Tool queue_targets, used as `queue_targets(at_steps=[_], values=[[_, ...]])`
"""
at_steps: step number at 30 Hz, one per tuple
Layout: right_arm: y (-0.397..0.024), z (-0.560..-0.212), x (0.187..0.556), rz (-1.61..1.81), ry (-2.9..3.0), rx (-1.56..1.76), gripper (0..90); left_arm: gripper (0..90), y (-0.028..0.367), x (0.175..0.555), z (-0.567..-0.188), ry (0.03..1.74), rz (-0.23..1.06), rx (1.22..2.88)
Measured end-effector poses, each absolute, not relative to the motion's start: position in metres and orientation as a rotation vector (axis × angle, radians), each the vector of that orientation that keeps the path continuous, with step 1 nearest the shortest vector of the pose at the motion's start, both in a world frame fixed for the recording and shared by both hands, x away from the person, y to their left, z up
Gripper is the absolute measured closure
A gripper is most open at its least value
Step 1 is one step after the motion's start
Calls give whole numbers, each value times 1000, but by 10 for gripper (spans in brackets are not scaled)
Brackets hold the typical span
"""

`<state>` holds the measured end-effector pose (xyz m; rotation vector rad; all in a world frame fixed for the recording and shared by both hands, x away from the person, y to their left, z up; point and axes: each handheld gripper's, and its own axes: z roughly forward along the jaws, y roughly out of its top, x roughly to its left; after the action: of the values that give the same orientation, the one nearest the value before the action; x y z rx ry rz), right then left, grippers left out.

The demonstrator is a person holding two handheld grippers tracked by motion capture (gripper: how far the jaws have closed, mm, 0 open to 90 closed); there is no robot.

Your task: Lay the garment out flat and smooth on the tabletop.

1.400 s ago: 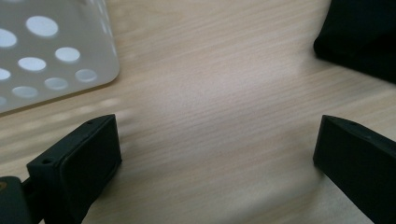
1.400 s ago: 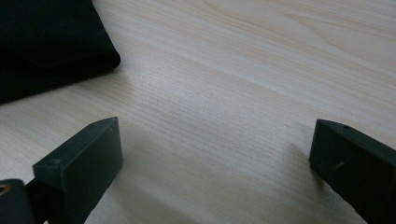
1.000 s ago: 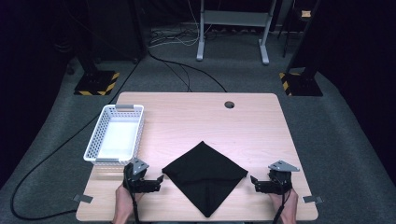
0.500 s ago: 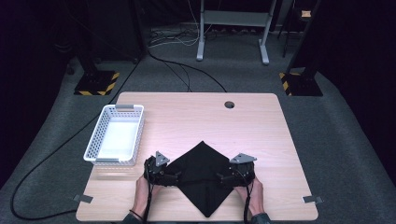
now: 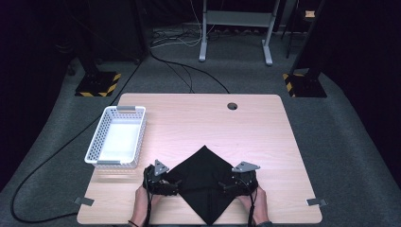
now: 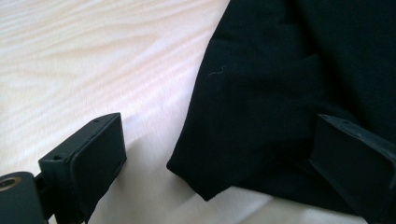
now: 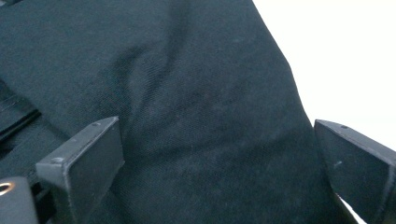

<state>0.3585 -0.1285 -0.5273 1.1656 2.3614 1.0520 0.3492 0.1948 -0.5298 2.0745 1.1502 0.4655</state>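
At 6 o'clock on the desk (image 5: 198, 113) lies the cloth (image 5: 201, 182) (diamond-shaped); left gripper (image 5: 170, 187) at its 9 o'clock corner, right gripper (image 5: 226, 187) at 3 o'clock, both jaws spread wide.

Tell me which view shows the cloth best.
The high view: the whole black cloth lies as a diamond on the table, between both grippers. The left gripper view shows one corner between open jaws; the right gripper view shows a creased edge.
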Motion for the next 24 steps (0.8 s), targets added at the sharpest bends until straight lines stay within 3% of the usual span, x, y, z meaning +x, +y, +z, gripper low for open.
queue_targets(at_steps=[7, 11, 17, 24], values=[[-127, -527, 347, 1058, 2360, 1137, 31, 54, 195, 333, -529, 1133, 503, 2068], [-134, -515, 348, 1117, 2325, 1252, 33, 6, 199, 347, -527, 1140, 442, 2032], [-113, -481, 322, 1115, 2320, 1074, 160, 11, 196, 352, -530, 1138, 423, 2069], [-85, -501, 321, 972, 2470, 982, 380, 13, 196, 352, -530, 1120, 424, 2083]])
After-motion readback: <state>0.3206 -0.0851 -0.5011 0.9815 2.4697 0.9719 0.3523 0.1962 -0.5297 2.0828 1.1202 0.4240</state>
